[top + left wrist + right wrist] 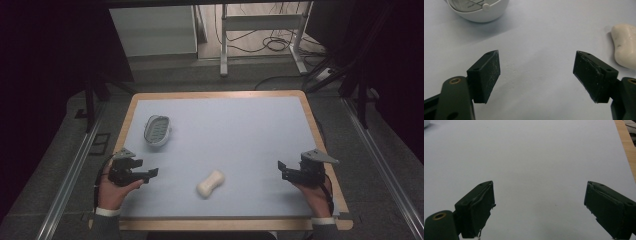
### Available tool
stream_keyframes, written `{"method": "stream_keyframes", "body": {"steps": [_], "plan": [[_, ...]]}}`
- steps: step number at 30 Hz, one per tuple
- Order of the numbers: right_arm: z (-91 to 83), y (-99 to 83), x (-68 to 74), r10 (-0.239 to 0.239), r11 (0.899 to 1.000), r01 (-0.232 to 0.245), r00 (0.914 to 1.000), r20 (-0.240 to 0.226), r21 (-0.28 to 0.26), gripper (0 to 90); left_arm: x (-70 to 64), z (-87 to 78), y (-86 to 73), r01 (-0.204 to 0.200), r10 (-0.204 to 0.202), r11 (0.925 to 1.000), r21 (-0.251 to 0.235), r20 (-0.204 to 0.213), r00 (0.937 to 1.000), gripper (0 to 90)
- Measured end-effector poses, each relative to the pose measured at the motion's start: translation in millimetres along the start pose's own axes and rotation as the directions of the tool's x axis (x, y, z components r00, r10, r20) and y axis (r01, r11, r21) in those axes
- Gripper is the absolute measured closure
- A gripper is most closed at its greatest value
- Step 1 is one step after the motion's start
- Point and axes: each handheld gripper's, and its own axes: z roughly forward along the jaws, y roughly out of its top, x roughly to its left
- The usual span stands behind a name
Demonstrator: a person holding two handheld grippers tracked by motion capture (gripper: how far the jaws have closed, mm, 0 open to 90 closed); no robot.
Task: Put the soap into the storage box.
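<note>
The left gripper [536, 72] has its jaws spread wide and empty; the soap bar [625, 46] lies just outside its right jaw, the soap dish [480, 12] ahead-left. Centring the bar between them before closing seems wise. The right gripper [539, 205] also gapes, empty.
</note>
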Motion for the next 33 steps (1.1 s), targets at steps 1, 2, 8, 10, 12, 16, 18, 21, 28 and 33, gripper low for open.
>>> {"method": "stream_keyframes", "body": {"steps": [1, 2, 8, 10, 12, 16, 18, 21, 28, 33], "plan": [[-0.2, 0.5, 0.2, -0.002, 1.000, 0.002, 1.0000, -0.003, -0.002, 9.4, -0.5, -0.8, -0.2, 0.000, 0.000, 1.0000, -0.003, 0.001, 1.0000, 21.4], [-0.2, 0.5, 0.2, -0.002, 1.000, 0.002, 1.0000, -0.003, -0.002, 9.4, -0.5, -0.8, -0.2, 0.000, 0.000, 1.0000, -0.003, 0.001, 1.0000, 20.9], [0.7, 3.3, 0.6, 0.001, 1.000, 0.000, 0.9999, 0.010, -0.010, 9.4, -2.6, -4.8, -2.9, -0.017, 0.017, 0.9998, -0.010, 0.016, 0.9997, 19.8], [0.7, 3.7, 0.3, 0.004, 1.000, -0.004, 0.9999, 0.011, -0.010, 9.4, -2.8, -5.5, -3.3, -0.016, 0.016, 0.9998, -0.009, 0.012, 0.9998, 19.9], [1.5, 3.5, -0.3, 0.008, 1.000, -0.007, 0.9999, 0.012, -0.002, 9.4, -3.9, -7.8, -3.1, -0.015, 0.015, 0.9998, -0.013, -0.002, 0.9999, 20.3], [1.0, 1.5, -1.8, 0.009, 1.000, -0.009, 0.9999, 0.010, 0.000, 9.4, -11.0, -10.6, 2.6, -0.036, 0.036, 0.9993, -0.007, -0.007, 0.9993, 20.7], [-0.7, 1.0, -3.5, 0.015, 1.000, -0.015, 0.9998, 0.011, -0.006, 9.4, -15.6, -11.9, 6.6, -0.057, 0.057, 0.9984, -0.001, -0.008, 0.9984, 20.7], [-2.3, 0.5, -5.5, 0.019, 1.000, -0.019, 0.9998, 0.012, -0.012, 9.4, -18.6, -11.6, 8.7, -0.069, 0.070, 0.9973, 0.025, -0.014, 0.9975, 20.8], [-5.0, 0.1, -4.6, 0.021, 1.000, -0.021, 0.9997, 0.009, -0.013, 9.4, -20.8, -19.0, 14.8, -0.065, 0.066, 0.9969, 0.044, -0.028, 0.9974, 21.0], [-5.1, -0.7, -5.3, 0.020, 1.000, -0.020, 0.9997, 0.012, -0.007, 9.4, -26.3, -20.5, 21.5, -0.076, 0.077, 0.9957, 0.054, -0.030, 0.9966, 21.2]]}}
